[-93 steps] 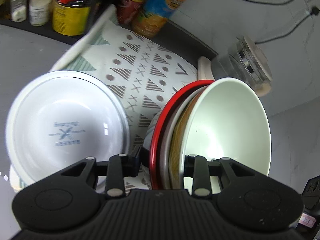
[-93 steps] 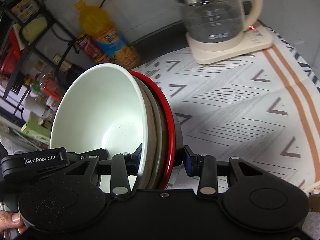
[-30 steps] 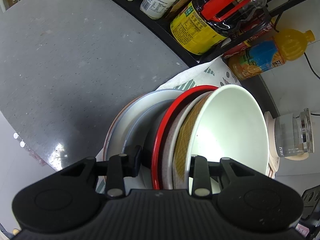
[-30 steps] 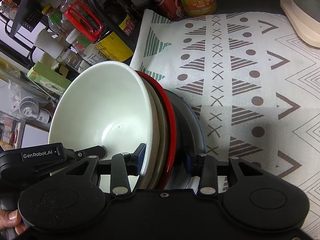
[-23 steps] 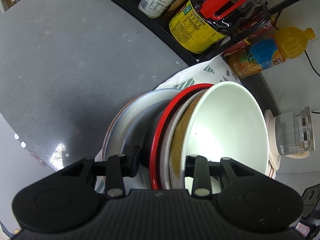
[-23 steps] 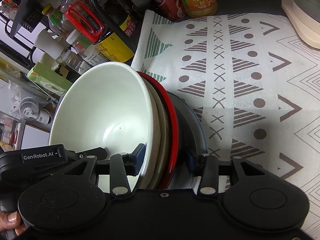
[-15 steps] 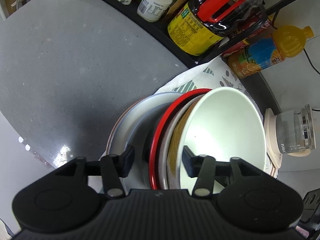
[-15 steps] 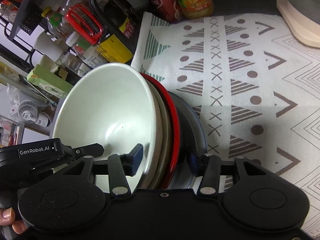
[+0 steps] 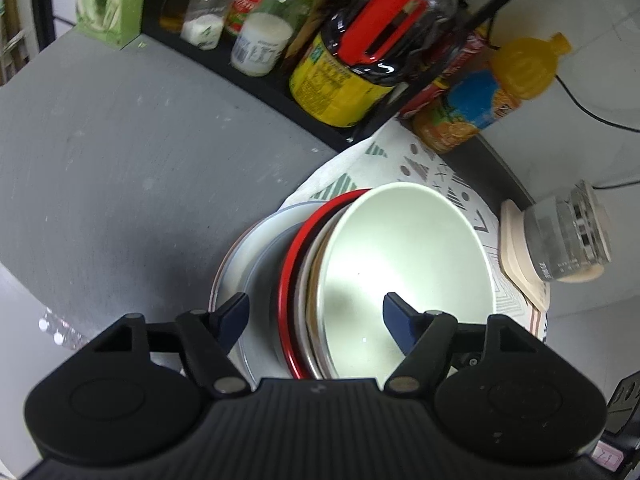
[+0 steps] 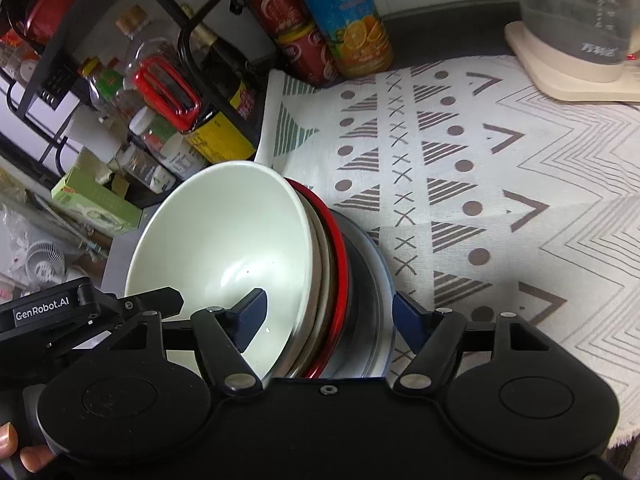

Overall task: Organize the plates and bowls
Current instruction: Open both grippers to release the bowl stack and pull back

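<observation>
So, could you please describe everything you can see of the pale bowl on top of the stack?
The pale bowl is smooth, glossy and greenish-white, probably ceramic or melamine, deep with a thin rim. It is empty, with a few dark specks inside. It sits nested uppermost in a stack, inside a beige dish and a red-rimmed plate. One finger of each opening gripper reaches over its hollow; neither pad presses it.

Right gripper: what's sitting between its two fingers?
Right wrist view: the stacked bowls and plates, set on edge, between the right gripper's opening jaws; pads clear of them.

A grey countertop (image 9: 120, 152) carries a patterned cloth (image 10: 500, 184), with stacked dishes (image 10: 224, 240) on it.
</observation>
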{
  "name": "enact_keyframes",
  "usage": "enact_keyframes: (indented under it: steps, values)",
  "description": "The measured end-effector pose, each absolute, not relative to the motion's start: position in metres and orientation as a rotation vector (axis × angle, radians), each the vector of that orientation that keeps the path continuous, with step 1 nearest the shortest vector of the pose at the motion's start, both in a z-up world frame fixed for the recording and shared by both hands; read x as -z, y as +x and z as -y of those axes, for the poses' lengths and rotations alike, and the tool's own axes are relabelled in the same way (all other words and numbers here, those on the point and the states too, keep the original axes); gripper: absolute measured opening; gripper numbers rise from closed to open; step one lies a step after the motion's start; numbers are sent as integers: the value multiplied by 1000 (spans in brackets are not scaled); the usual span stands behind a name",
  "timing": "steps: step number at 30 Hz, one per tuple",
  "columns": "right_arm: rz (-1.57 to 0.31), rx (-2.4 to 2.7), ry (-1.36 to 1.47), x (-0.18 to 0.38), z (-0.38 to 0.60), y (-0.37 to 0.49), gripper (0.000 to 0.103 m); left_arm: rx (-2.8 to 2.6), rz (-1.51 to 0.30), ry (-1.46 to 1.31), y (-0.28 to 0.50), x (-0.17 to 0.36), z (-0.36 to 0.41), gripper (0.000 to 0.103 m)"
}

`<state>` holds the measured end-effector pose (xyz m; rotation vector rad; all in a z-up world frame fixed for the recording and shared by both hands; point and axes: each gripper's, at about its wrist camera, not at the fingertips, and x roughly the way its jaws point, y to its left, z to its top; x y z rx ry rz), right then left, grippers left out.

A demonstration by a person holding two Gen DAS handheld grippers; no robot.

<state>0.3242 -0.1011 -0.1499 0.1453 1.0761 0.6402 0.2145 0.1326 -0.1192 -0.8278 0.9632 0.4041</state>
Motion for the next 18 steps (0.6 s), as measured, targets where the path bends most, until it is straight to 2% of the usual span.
enact_keyframes:
  steps: [2,10,11,13,18]
  values:
    - [-1052,-616,166,145,105,318,79,-381,-960,-810,216,116,-133,72]
    - [-974,-532,235,127,125,290,80,-305,-949,-713,215,100,-128,75]
    - [-965,-526,238,125,128,287,81,-295,-942,-706,215,98,-127,80]
    - [-946,-506,242,121,135,281,86,-286,-931,-694,214,96,-125,81]
    - [-916,-454,262,116,153,271,88,-255,-929,-683,214,90,-120,82]
